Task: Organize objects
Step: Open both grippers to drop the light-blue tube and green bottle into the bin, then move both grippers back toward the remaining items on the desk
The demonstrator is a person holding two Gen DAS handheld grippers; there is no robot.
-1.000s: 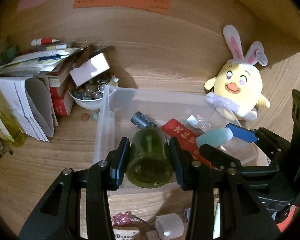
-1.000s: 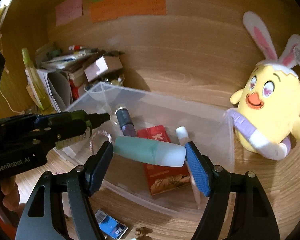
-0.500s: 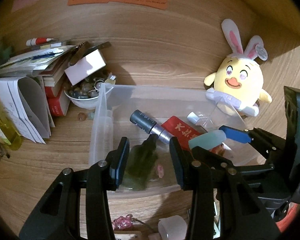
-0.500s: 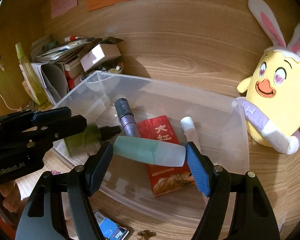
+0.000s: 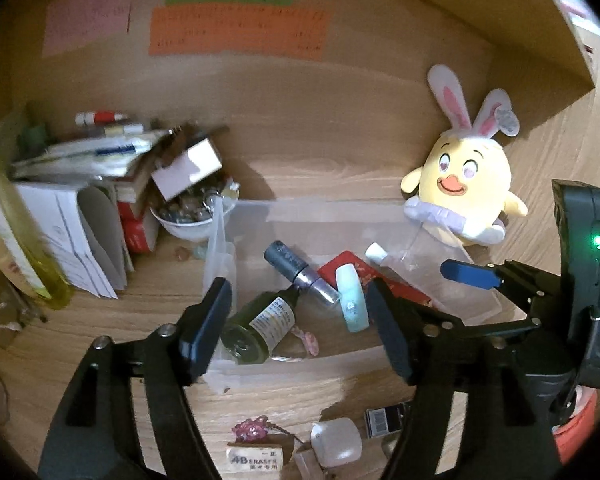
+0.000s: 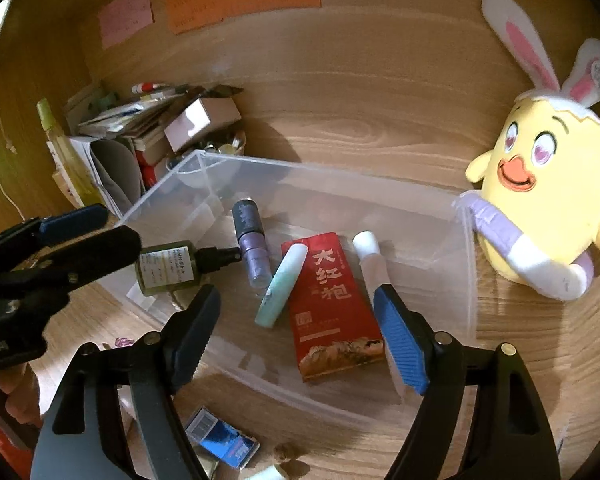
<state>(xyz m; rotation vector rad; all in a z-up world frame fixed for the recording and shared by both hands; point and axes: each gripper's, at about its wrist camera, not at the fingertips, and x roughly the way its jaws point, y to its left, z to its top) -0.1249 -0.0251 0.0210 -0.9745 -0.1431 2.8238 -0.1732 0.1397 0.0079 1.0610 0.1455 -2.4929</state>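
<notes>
A clear plastic bin (image 6: pixel 466 256) (image 5: pixel 220 264) sits on the wooden desk. Inside lie a green spray bottle (image 5: pixel 260 326) (image 6: pixel 168 268), a mint-green tube (image 5: pixel 352 298) (image 6: pixel 282 284), a purple-grey cylinder (image 6: pixel 250 240) (image 5: pixel 300 272), a red packet (image 6: pixel 332 304) (image 5: pixel 380 280) and a white-capped tube (image 6: pixel 370 256). My left gripper (image 5: pixel 300 328) is open and empty, just above the bin's near wall. My right gripper (image 6: pixel 296 336) is open and empty over the bin's front.
A yellow bunny-eared plush (image 6: pixel 540 200) (image 5: pixel 464 192) stands right of the bin. Books, papers and a bowl of stones (image 5: pixel 188 212) crowd the left. An eraser (image 5: pixel 254 458), a white case (image 5: pixel 336 442) and a blue box (image 6: pixel 222 438) lie in front.
Both grippers opened. The green bottle left my left gripper and lies in the bin; the mint tube left my right gripper and lies beside the red packet. Both grippers pulled back.
</notes>
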